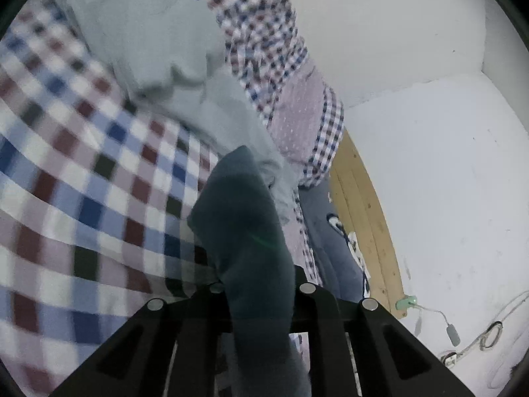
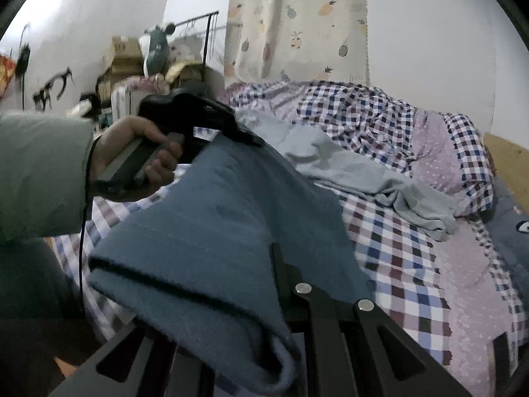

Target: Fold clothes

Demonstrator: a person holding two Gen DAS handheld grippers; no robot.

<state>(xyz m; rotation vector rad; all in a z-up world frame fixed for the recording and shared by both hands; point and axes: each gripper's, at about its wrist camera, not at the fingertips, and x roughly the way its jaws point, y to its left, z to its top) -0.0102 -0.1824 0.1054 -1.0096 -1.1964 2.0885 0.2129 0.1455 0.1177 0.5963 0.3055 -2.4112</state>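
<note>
Both tongs are clamped on one blue cloth (image 2: 205, 231) that is held up above the bed (image 2: 406, 264). In the right wrist view the right tongs (image 2: 281, 284) are closed on a thick folded edge of the cloth, which drapes over the left finger and hides it; only the right finger shows beside the fabric. The cloth stretches from there up to the left tongs (image 2: 244, 132), held in the person's left hand (image 2: 139, 155), which pinch its far corner. In the left wrist view the left tongs (image 1: 261, 284) are shut on a dark bunched fold of the blue cloth (image 1: 244, 225) that rises between the two fingers. A pale grey garment (image 2: 363, 172) lies crumpled on the checked bedsheet (image 1: 82, 182) toward the far edge of the bed, near the rumpled checked quilt (image 2: 357, 112). A wooden bed frame (image 1: 367, 218) runs along the bed's side against the white wall (image 1: 446, 182).
</note>
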